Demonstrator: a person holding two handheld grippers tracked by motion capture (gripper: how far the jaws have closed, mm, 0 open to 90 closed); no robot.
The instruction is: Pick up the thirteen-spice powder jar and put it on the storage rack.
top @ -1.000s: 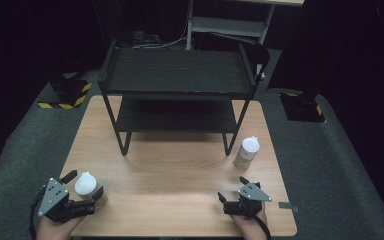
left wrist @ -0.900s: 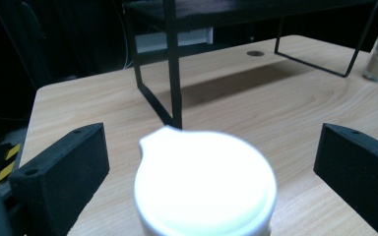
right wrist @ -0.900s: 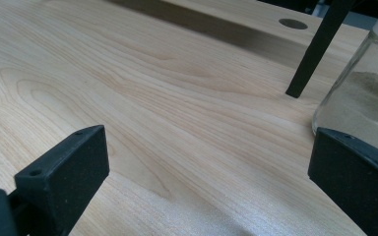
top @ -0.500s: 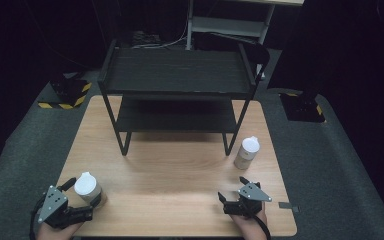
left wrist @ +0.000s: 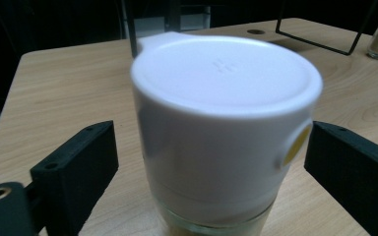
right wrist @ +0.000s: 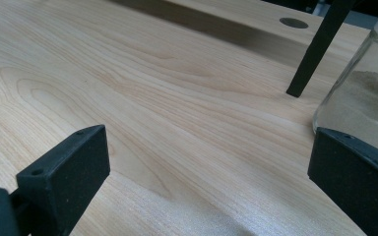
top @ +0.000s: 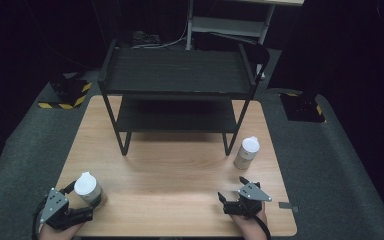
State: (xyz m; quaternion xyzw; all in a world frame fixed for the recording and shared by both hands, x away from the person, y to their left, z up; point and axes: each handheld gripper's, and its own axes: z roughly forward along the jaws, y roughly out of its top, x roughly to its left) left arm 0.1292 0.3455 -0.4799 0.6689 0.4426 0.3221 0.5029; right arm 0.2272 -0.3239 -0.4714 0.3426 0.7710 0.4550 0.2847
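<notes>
At the table's (top: 180, 170) near edge, about seven o'clock, the left gripper (top: 82, 207) has its jaws on either side of a white-capped jar (top: 87, 187); in the left gripper view the jar (left wrist: 221, 132) stands upright between them, with a gap showing on each side. The jaws have just been closing, still not pressing it. At five o'clock the right gripper (top: 232, 200) rests low with jaws spread wide and nothing between them. Farther off, near three o'clock, a second jar (top: 246, 152) stands beside the front right leg of the black shelf (top: 177, 85) at twelve o'clock.
</notes>
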